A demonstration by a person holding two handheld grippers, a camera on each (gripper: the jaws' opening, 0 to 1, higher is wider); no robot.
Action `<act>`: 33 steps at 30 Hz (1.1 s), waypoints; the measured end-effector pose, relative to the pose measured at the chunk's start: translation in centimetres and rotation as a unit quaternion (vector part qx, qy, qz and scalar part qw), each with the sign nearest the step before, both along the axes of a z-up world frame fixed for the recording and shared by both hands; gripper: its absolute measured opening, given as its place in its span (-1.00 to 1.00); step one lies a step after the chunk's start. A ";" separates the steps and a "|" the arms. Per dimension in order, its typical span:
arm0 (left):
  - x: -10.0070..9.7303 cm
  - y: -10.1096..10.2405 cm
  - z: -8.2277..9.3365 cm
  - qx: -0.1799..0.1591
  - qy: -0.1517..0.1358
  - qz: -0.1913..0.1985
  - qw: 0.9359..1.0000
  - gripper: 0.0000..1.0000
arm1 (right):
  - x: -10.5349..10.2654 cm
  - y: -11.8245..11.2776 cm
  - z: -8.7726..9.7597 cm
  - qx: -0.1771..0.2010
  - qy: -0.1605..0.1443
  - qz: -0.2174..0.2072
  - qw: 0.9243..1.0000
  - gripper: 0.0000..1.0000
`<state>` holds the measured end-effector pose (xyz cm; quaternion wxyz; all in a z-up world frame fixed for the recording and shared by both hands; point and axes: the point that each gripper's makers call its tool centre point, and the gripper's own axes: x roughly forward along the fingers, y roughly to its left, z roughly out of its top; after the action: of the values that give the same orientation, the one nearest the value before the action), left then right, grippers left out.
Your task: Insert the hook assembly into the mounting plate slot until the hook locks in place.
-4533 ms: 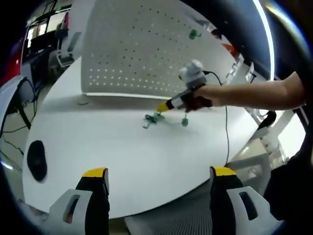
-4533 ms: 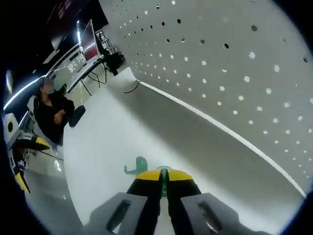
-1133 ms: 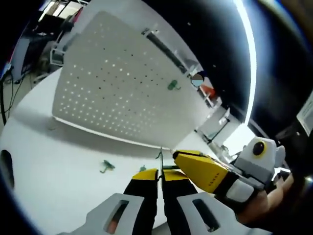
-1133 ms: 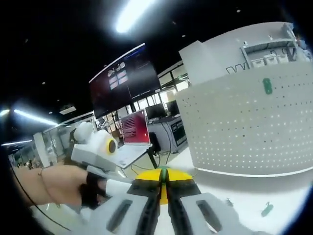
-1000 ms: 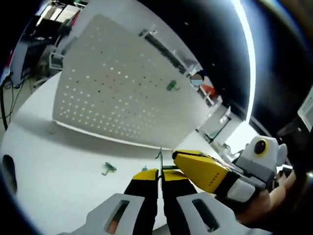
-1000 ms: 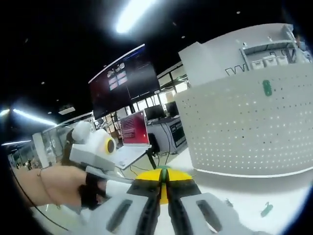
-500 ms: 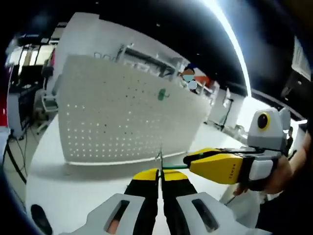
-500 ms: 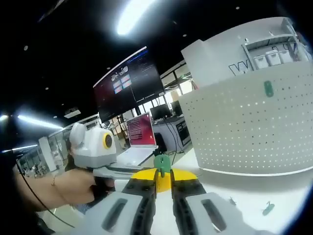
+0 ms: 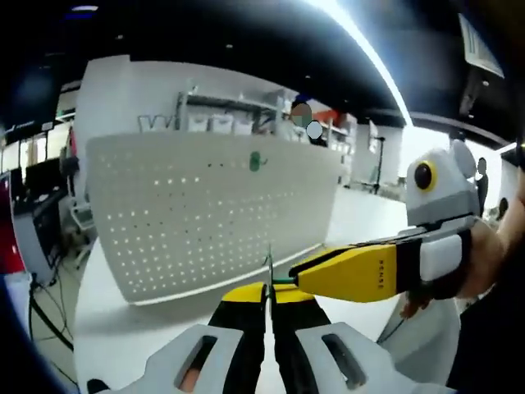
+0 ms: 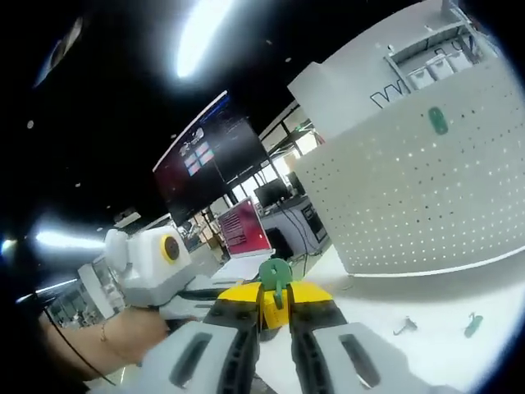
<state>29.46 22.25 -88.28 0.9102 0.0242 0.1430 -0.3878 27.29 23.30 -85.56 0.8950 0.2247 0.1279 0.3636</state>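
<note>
Both grippers have lifted off the table since a few seconds ago. My right gripper is clamped on the small green plastic hook; my left gripper, closed, pinches its thin metal wire tip-to-tip. Ahead stands the white perforated mounting plate, well apart. I should advance squarely, keeping the hook level with a hole.

dark ceiling | light strip | wall screen | white table

Hook on pegboard; two pieces, apparently hooks, on table before it.
</note>
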 end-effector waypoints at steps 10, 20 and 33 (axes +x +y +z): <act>0.1 0.1 1.3 0.019 -0.031 0.000 0.999 -0.98 | 0.3 0.2 0.9 -0.001 -0.024 0.000 1.000 -0.95; 0.2 0.5 0.6 0.035 -0.017 0.010 0.999 -0.97 | 0.4 0.6 0.4 -0.060 -0.054 0.012 0.997 -1.00; -0.3 0.3 -0.8 0.051 0.004 -0.007 0.999 -0.95 | 0.0 0.5 -0.7 -0.062 -0.031 0.018 0.997 -1.00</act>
<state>29.14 22.60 -89.12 0.9045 0.0699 0.1660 -0.3865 27.31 23.79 -86.28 0.9042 0.1548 0.1267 0.3773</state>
